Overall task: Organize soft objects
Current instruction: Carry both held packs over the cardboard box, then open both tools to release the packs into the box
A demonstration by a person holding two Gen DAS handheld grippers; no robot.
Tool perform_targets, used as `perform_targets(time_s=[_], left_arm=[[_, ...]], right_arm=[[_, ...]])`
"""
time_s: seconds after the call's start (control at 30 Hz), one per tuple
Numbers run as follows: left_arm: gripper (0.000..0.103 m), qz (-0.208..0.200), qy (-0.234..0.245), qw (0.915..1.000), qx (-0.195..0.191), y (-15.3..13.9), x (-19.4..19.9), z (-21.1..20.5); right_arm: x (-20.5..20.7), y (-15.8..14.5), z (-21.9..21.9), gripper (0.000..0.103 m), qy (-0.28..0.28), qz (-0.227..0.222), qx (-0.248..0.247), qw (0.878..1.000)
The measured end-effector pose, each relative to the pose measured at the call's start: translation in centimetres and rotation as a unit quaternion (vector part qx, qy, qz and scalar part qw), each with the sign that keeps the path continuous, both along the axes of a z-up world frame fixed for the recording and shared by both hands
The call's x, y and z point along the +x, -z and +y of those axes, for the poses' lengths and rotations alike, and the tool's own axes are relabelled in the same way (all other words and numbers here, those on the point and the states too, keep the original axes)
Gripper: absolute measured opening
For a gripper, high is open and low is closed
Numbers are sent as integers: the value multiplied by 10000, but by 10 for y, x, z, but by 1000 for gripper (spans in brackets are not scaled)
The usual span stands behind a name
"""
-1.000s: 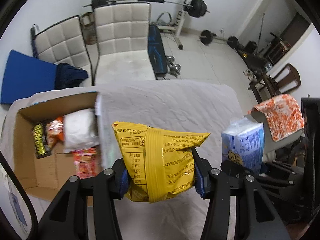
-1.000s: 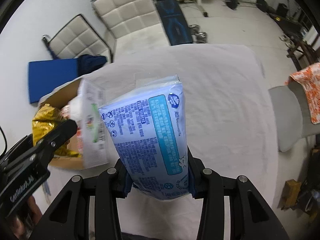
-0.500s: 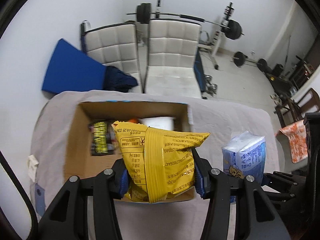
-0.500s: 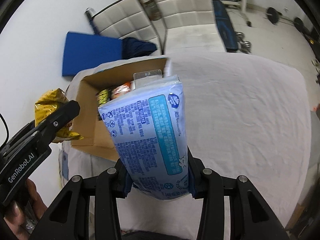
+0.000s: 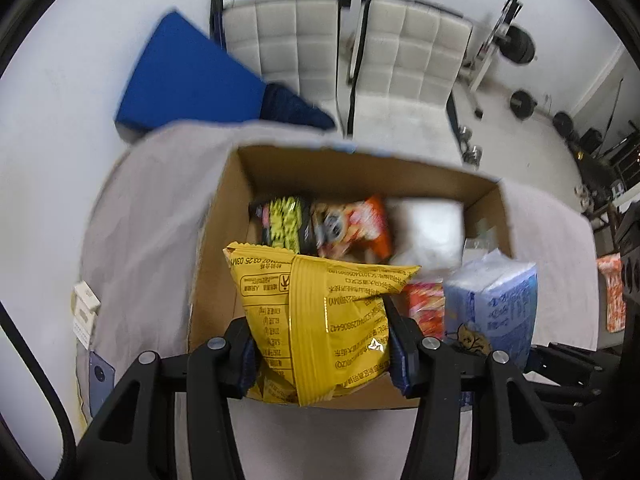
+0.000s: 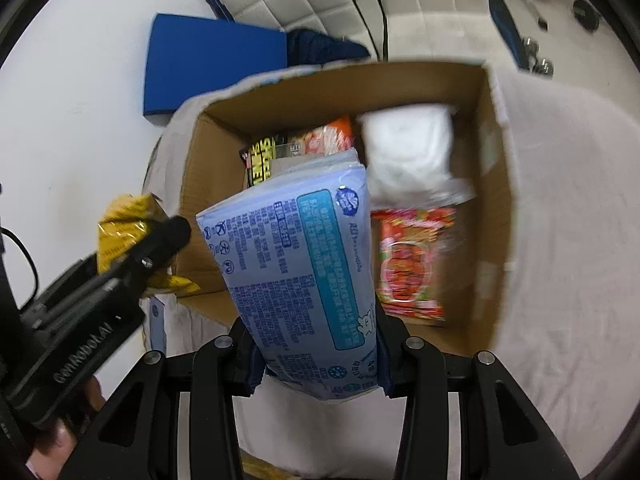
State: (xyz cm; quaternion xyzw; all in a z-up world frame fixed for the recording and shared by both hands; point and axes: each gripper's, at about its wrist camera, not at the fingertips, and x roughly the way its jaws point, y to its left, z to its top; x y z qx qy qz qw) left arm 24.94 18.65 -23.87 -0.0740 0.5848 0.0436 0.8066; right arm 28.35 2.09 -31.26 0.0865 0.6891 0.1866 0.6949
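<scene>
Hovering over the open cardboard box, the left gripper clamps a yellow snack bag upright while the right gripper pinches a blue tissue pack beside it, both apparently poised for dropping among the packets inside.

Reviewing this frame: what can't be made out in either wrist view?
- Cardboard box floor, near side: left wrist view, hidden behind the yellow snack bag in the left claw.
- Box middle: right wrist view, covered by the blue tissue pack in the right claw.
- Packet labels inside: motion-blurred, unreadable.
</scene>
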Motion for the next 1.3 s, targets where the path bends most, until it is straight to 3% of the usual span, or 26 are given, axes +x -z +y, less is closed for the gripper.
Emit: perform_targets(time_s=[0.3,0.57,0.7,0.97,1.3], left_arm=[[48,1162,-85,9906,-714,91,21,41],[49,1697,-165,9776,-1236,135,39,54],[49,1922,-132,9728,-1283,150,42,54],[56,2115,-46,9707,-1137,164,47,48],[71,1798,45,9789,-971,138,47,39]], right_arm=[[15,83,25,45,149,700,-11,9974],[24,120,37,50,279,940,32,9952],[32,133,42,60,294,971,-9,9948],[39,144,56,72,114,930,-171,9955],[38,103,39,83,-56,321,-694,9971]])
